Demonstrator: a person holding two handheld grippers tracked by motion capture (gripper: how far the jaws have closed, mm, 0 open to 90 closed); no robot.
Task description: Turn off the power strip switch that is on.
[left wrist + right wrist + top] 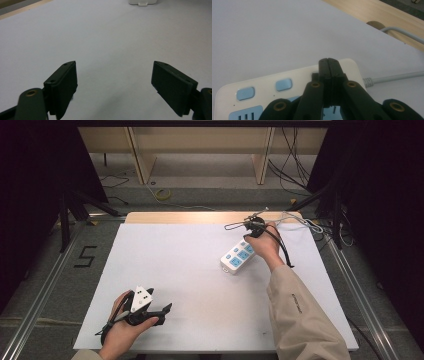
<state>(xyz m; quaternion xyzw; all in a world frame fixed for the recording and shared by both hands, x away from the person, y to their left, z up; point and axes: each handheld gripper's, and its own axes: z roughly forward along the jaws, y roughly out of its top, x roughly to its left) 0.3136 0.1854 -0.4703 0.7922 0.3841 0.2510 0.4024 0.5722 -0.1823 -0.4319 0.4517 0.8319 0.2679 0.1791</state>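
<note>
As it lies, power strip [238, 256] seemingly diagonal.

My white-topped table [190, 270], wooden far edge showing, bears a power strip [236, 256] with grey cable [397, 76]

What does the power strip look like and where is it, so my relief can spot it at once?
Start from the white table sheet and look to its far right part, just short of the wooden edge. There the power strip lies flat and slanted, a white block with light blue sockets and switches, its grey cable running off the far end. The right gripper, jaws shut, is poised over its switches.
</note>
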